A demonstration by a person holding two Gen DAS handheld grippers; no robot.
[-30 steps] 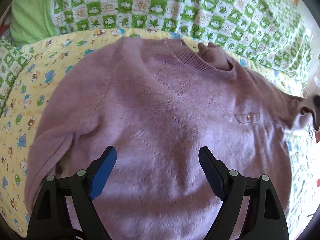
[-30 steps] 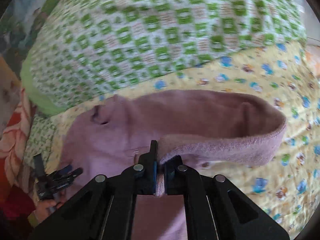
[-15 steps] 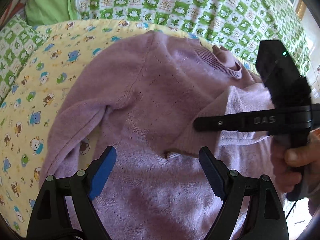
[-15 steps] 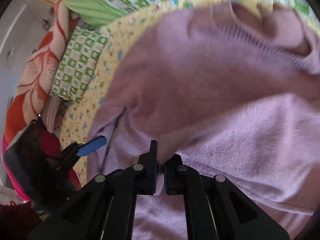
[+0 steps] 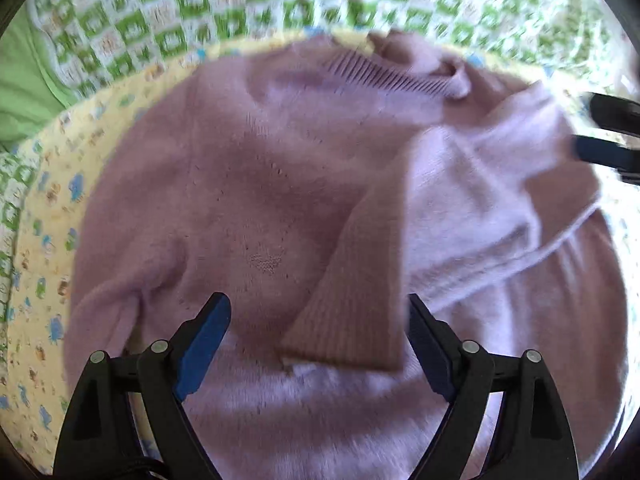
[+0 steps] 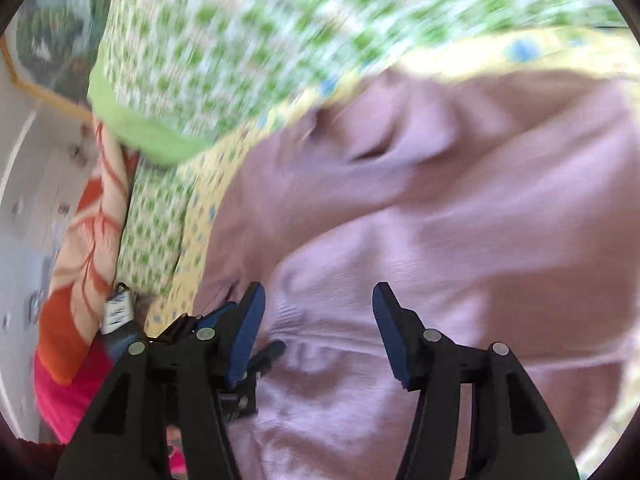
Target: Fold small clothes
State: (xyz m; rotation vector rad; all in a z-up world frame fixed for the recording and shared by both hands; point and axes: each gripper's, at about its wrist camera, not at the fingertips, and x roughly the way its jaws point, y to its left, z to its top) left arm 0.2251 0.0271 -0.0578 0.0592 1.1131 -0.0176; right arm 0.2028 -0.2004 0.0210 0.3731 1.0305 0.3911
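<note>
Since the earlier frames: sleeve (image 5: 360, 280) carried over from the outstretched side and now laid slantwise across the chest of the sweater (image 5: 248, 184); it is out of my right claw (image 6: 318, 320), which was pinching it a moment ago.

Item, sweater: small, mauve knit, spread front-up on the yellow animal-print sheet (image 5: 44, 240). Ribbed collar (image 5: 384, 76) at the far end, toward the green-and-white checked quilt (image 5: 200, 4). One side of the body is turned inward, showing a paler inside face (image 5: 480, 208) with a seam line running along it.

Item, sleeve: folded inward, its ribbed cuff nearest my left claw (image 5: 316, 332), lying on the sweater's front.

Item, left claw: fingers spread, having just drawn in a little; the cuff lies below and between them, but the blue pads (image 5: 204, 336) do not press on it. Hovers over the lower half of the sweater.

Item, right claw: fingers spread apart, having just been opening; nothing caught between them, only sweater fabric beneath. From the left view its blue-padded tips show at the right edge, beside the turned-in side.

Item, surroundings: orange-and-cream leaf-print cloth (image 6: 88, 216) at the left of the right view, beyond the quilt's plain green edge (image 6: 140, 128). Both views blurred.
</note>
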